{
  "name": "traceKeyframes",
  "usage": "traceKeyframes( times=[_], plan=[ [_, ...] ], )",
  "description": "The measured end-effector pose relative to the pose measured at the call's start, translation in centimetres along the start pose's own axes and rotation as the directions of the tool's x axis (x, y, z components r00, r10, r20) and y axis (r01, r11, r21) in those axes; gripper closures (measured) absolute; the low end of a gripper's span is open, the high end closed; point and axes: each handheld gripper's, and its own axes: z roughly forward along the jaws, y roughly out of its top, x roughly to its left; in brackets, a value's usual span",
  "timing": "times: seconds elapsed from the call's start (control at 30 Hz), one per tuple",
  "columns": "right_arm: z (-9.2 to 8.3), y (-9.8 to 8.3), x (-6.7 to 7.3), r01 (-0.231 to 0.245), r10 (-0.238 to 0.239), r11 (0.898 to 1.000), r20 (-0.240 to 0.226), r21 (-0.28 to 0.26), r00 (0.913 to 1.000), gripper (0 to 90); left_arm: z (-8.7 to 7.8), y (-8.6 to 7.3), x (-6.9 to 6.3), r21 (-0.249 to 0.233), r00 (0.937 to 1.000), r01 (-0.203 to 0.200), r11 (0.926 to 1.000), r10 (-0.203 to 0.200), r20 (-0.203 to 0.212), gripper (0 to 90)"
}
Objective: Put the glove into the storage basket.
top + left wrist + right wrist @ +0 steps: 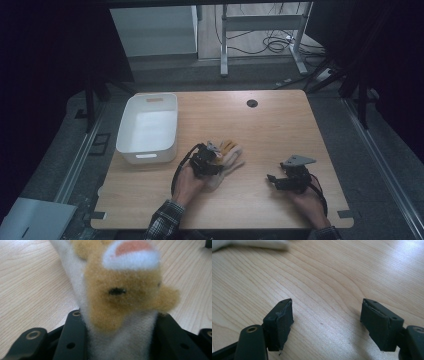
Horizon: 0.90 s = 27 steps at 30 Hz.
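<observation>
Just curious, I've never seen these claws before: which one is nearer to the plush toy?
The left. The left claw is clamped on the plush toy, its jaws pressing both sides. The right claw sits apart to the toy's right, jaws open over the bare table.

Plush toy [120, 297]: tan and cream fur, black stitched eye, white patch with pink centre.
Bin [148, 128]: plain white.
Table [280, 125]: pale wood grain.
Sleeve [162, 224]: dark plaid.
Right gripper [327, 322]: black.

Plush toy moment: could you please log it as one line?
left tool: shut on plush toy | right tool: open, over bare table | white bin: nothing visible inside
</observation>
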Motion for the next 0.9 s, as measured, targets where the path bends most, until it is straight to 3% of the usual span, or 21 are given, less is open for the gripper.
traceKeyframes(
  times=[0.13,0.27,0.3,0.37,0.5,0.63,0.67,0.77,0.83,0.9],
  plan=[
    [0.0,0.0,0.0,0.0,0.0,1.0,0.0,0.0,1.0,26.3,-0.1,0.0,0.2,-0.005,0.9998,0.014,0.9999,-0.014,0.013,65.3],
    [0.0,0.0,0.0,0.001,-0.001,1.0,0.0,0.0,1.0,26.2,0.1,-0.2,0.1,-0.02,1.0,0.007,0.9998,-0.007,-0.005,61.1],
    [0.0,0.0,0.0,0.0,0.0,1.0,0.0,0.0,1.0,26.2,0.2,-0.2,0.1,-0.026,0.9999,0.01,0.9996,-0.01,-0.002,57.2],
    [0.0,0.0,0.0,0.0,0.0,1.0,0.0,0.0,1.0,26.2,0.7,-0.3,-0.1,-0.019,0.9996,0.026,0.9995,-0.026,0.013,37.3],
    [0.0,0.0,0.0,0.001,-0.001,1.0,0.0,0.0,1.0,26.1,1.6,-0.6,-1.0,0.01,0.9995,-0.01,0.9999,0.01,-0.029,15.2],
    [0.0,0.0,0.0,0.001,-0.001,1.0,0.0,0.0,1.0,25.9,2.0,-1.2,-1.7,0.037,0.9976,-0.015,0.9992,0.018,-0.067,5.1],
    [0.0,0.0,0.0,0.001,-0.001,1.0,-0.001,0.0,1.0,25.9,2.0,-1.4,-1.9,0.049,0.997,-0.024,0.9985,0.028,-0.073,5.0],
    [0.0,0.0,0.0,0.001,-0.001,1.0,-0.001,0.001,1.0,25.9,1.9,-1.8,-2.1,0.028,0.9977,-0.027,0.9993,0.028,-0.062,6.3],
    [0.0,0.0,0.0,0.001,-0.001,1.0,0.0,0.001,1.0,25.9,1.4,-1.8,-2.2,0.022,0.9979,-0.033,0.9992,0.034,-0.056,22.1],
    [0.0,0.0,0.0,0.002,-0.002,1.0,0.0,0.0,1.0,25.9,1.2,-1.7,-2.3,0.026,0.9979,-0.027,0.9993,0.029,-0.057,28.6]
  ],
)
